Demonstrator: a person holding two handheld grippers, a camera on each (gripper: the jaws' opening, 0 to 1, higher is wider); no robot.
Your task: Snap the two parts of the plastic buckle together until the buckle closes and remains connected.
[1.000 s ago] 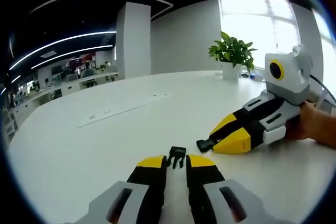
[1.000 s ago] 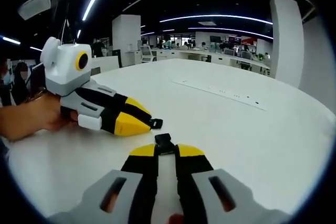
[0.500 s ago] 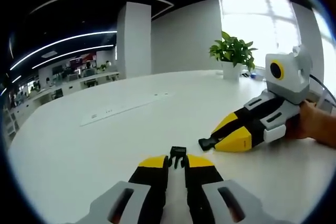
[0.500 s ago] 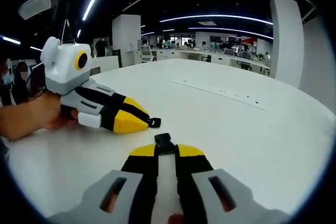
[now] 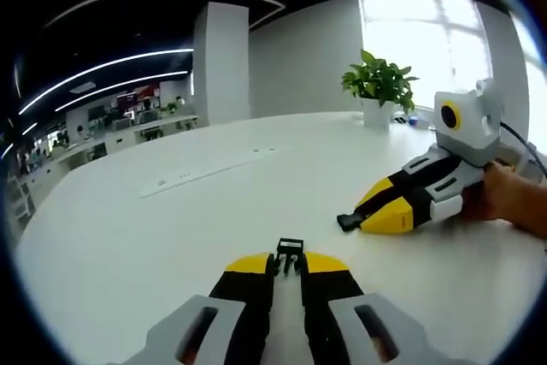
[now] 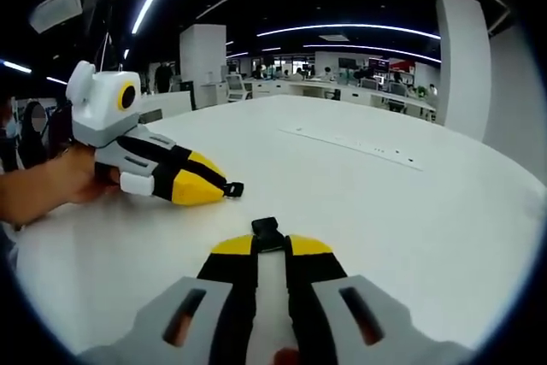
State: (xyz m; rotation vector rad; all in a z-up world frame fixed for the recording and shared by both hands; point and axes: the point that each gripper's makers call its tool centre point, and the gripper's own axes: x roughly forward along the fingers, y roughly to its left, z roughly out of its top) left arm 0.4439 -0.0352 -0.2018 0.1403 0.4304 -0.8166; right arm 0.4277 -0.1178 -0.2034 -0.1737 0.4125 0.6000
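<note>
Yellow-tipped black tool [image 5: 288, 264], grey housing

No legible text or labels

This is a large open-plan office. A broad white bench [image 5: 128, 237] curves through the foreground, with a flush strip of cable outlets [image 6: 355, 146] set into its top. Beyond it stand rows of desks with monitors and chairs [image 6: 342, 90], with people seated at some of them. Long curved light strips [image 6: 359, 30] run across a dark ceiling, and thick white columns [image 5: 220, 66] rise from the floor. A potted green plant [image 5: 380, 85] sits on the bench in front of a bright window [image 5: 423, 40].
</note>
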